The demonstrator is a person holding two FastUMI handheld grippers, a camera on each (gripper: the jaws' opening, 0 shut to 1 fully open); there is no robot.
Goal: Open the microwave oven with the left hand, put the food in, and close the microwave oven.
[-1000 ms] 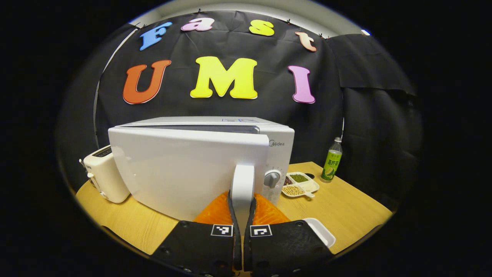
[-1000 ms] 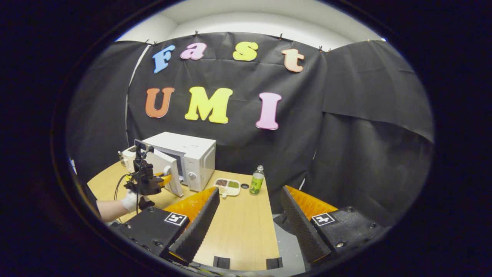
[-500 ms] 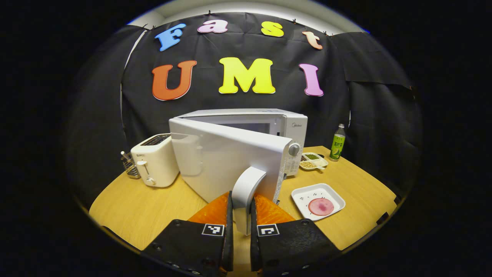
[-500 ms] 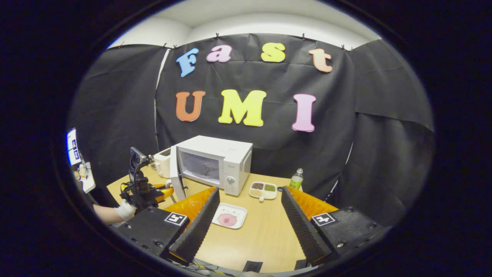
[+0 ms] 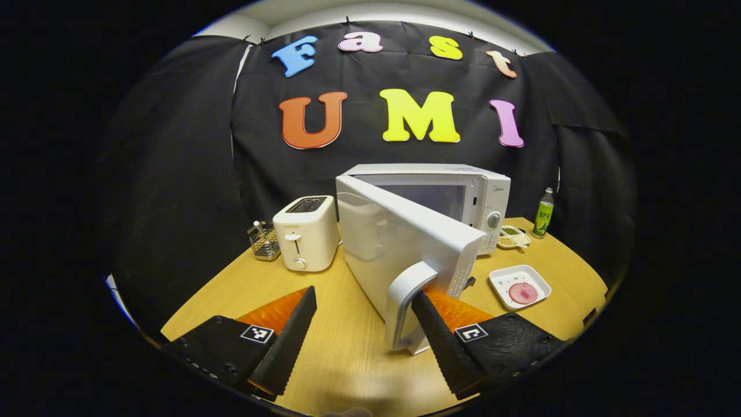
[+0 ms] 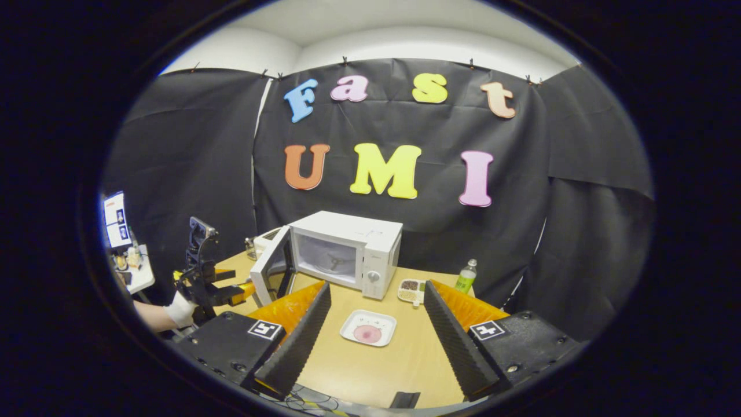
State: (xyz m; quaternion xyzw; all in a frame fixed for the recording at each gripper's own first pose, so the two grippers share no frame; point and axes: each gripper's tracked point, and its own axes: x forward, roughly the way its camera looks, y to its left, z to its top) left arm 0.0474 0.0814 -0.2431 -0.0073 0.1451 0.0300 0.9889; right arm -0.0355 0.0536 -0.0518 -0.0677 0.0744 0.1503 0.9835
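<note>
The left gripper (image 5: 365,324), clamped on the handle (image 5: 408,304) until half a second ago, now has its fingers spread, the handle near the right finger (image 5: 434,341). The door (image 5: 405,255) stands much wider from the microwave (image 5: 463,191) than a second ago, its cavity now exposed. The right gripper (image 6: 373,336) now faces the plate (image 6: 368,328) in front of the microwave.

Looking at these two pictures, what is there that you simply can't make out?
- Left gripper view: the microwave cavity, mostly screened by its open door.
- Left gripper view: whether the right finger touches the door handle.
- Right gripper view: the compartment dish contents, too small.
- Both views: the plate's pink food is unidentifiable.
</note>
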